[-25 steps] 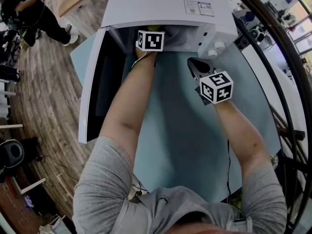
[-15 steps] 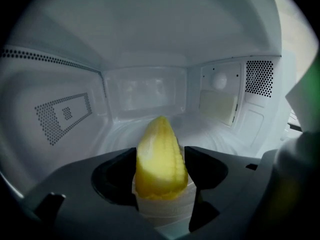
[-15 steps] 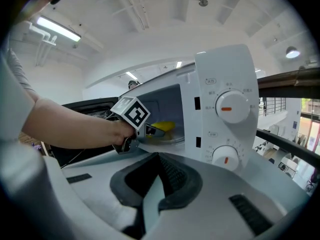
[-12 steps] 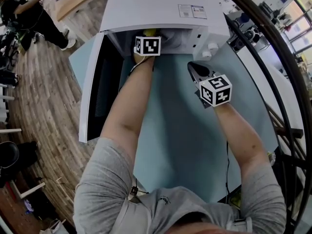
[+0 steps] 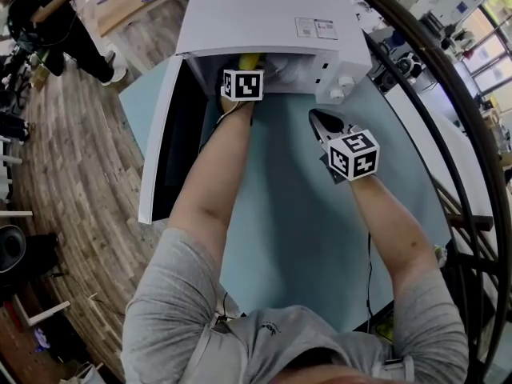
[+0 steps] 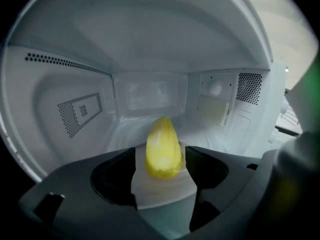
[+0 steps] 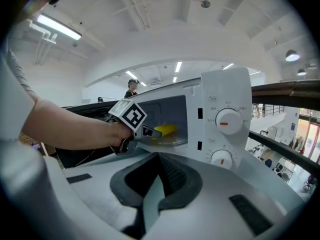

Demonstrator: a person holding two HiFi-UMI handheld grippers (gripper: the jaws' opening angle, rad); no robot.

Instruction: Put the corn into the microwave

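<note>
The yellow corn (image 6: 163,148) lies on the glass turntable (image 6: 165,190) inside the white microwave (image 5: 264,22), whose door (image 5: 164,150) hangs open to the left. My left gripper (image 6: 161,158) reaches into the cavity. Its jaws are opening, with the corn's near end between the tips and a thin gap at the left pad. In the head view the corn (image 5: 250,59) peeks out past the left gripper's marker cube (image 5: 242,85). My right gripper (image 5: 318,118) hovers over the teal table in front of the control panel. Its jaws are shut on nothing.
Two knobs (image 7: 229,120) sit on the microwave's right panel, close to my right gripper (image 7: 159,156). The teal table (image 5: 296,238) stretches towards me. A person (image 5: 48,14) stands on the wooden floor at the far left. A dark railing curves along the right.
My left gripper has drawn back a little towards the microwave's mouth, and more of the corn shows past its cube. The right gripper has shifted only slightly.
</note>
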